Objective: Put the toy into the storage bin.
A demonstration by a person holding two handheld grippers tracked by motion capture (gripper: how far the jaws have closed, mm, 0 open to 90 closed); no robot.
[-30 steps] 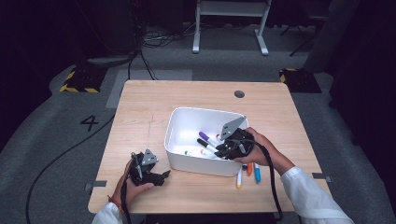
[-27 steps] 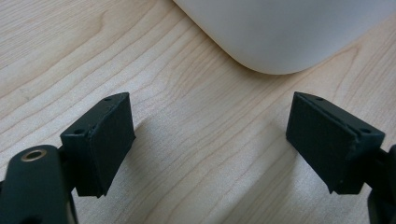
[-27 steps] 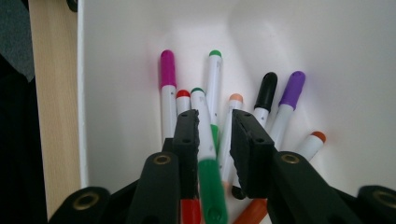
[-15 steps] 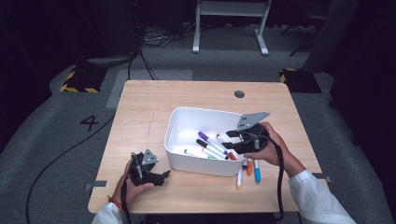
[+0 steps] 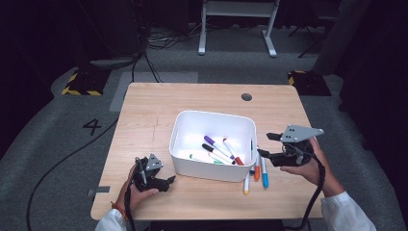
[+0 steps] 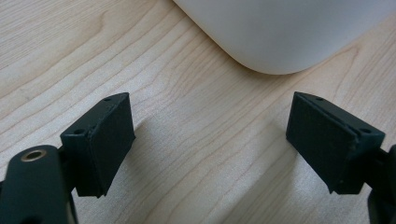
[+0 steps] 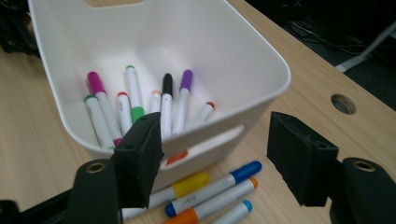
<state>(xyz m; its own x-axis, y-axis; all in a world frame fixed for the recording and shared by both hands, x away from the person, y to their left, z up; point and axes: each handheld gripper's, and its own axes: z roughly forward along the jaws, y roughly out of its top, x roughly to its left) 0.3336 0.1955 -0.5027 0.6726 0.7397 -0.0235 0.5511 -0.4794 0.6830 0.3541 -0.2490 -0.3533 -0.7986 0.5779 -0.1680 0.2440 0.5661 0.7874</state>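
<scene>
Since earlier frame: right gripper (image 5: 267,144) withdrawn from white bin (image 5: 179,153) to its right side, jaws just opening, nothing between them. Left gripper (image 5: 166,181) unmoved on table (image 5: 144,110), jaws apart, empty.

High view: markers in bin (image 5: 219,149); loose markers (image 5: 257,173) on table against bin's right wall.

Right gripper view adds: yellow-capped marker (image 7: 187,185), blue-capped one (image 7: 245,171).

Left gripper view: bin corner, bare wood.

The left gripper (image 5: 166,182) lies low at the near left, held in the person's left hand (image 5: 139,190), its jaws wide apart and empty. The right gripper (image 5: 265,145), in the right hand (image 5: 308,166), points left; its jaws have just been opening, nothing between them.
</scene>
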